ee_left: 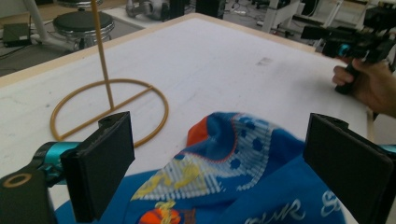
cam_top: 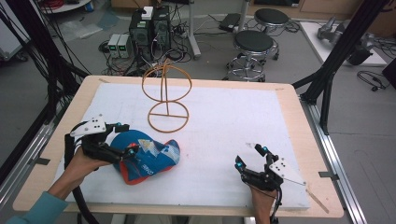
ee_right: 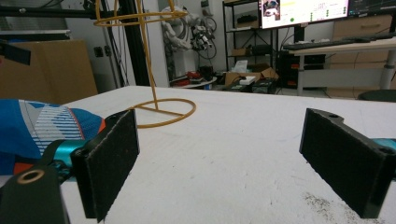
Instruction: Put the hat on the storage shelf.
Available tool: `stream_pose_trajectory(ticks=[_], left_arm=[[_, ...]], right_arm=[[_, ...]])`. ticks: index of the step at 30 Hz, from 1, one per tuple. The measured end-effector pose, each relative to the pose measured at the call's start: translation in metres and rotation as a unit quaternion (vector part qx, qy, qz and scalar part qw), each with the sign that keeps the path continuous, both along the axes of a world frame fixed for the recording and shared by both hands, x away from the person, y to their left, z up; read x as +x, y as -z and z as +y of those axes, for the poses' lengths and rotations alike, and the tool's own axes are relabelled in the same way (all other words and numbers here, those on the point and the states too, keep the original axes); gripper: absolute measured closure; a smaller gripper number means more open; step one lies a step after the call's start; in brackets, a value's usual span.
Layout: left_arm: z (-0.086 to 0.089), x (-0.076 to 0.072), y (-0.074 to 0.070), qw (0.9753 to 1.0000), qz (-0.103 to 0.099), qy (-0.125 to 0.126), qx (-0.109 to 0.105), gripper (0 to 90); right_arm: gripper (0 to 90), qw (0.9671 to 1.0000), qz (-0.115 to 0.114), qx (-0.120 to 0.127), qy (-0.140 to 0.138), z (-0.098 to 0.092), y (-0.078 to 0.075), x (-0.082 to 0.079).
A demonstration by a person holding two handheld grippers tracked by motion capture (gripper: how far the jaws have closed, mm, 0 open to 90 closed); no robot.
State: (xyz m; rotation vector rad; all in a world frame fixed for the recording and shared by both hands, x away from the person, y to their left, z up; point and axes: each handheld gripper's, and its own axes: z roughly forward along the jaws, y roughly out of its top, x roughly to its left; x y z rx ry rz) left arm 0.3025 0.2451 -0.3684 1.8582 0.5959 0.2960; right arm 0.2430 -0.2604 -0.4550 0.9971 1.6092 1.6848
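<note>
Currently a blue cap (cam_top: 145, 160) lies near the front left of a white mat (cam_top: 224, 130), in front of a yellow wire stand (cam_top: 166, 95). The left gripper (cam_top: 125, 139) hovers at the cap, jaws wide apart; the right gripper (cam_top: 251, 156) waits well apart, jaws also spread. Soft fabric could likely slip or bunch if pinched shallowly, and a careless lift might knock the light stand over. Stools (cam_top: 253, 44), computers (cam_top: 149, 28) and cables crowd the floor beyond the wooden table (cam_top: 299, 100).
</note>
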Motion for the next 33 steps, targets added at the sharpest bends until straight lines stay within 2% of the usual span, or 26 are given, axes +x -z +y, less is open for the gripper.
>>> stream_pose_trajectory(ticks=[2,12,16,19,27,33], left_arm=[[0.004,0.0,0.006,0.9999,0.002,-0.001,0.015,9.3],[0.014,-0.004,0.034,0.9991,0.016,0.006,0.038,9.6],[0.012,-0.005,0.043,0.9982,0.02,0.01,0.056,10.6],[0.009,-0.004,0.047,0.9972,0.017,0.013,0.072,11.8],[0.004,0.002,0.054,0.9959,0.013,0.004,0.089,13.4],[-0.001,0.005,0.059,0.9947,0.0,0.0,0.103,16.1]], right_arm=[[10.9,1.0,-0.001,0.0,0.0,0.0,0.0,0.0],[10.9,1.0,0.005,0.001,0.001,0.001,0.0,-0.001],[10.9,1.0,0.004,0.0,0.001,0.001,0.0,-0.001],[10.9,1.0,0.004,0.0,0.001,0.001,0.0,-0.001],[10.8,1.0,0.002,0.0,0.002,0.0,0.0,-0.001],[10.9,1.0,0.001,0.0,0.002,0.0,0.0,0.0]])
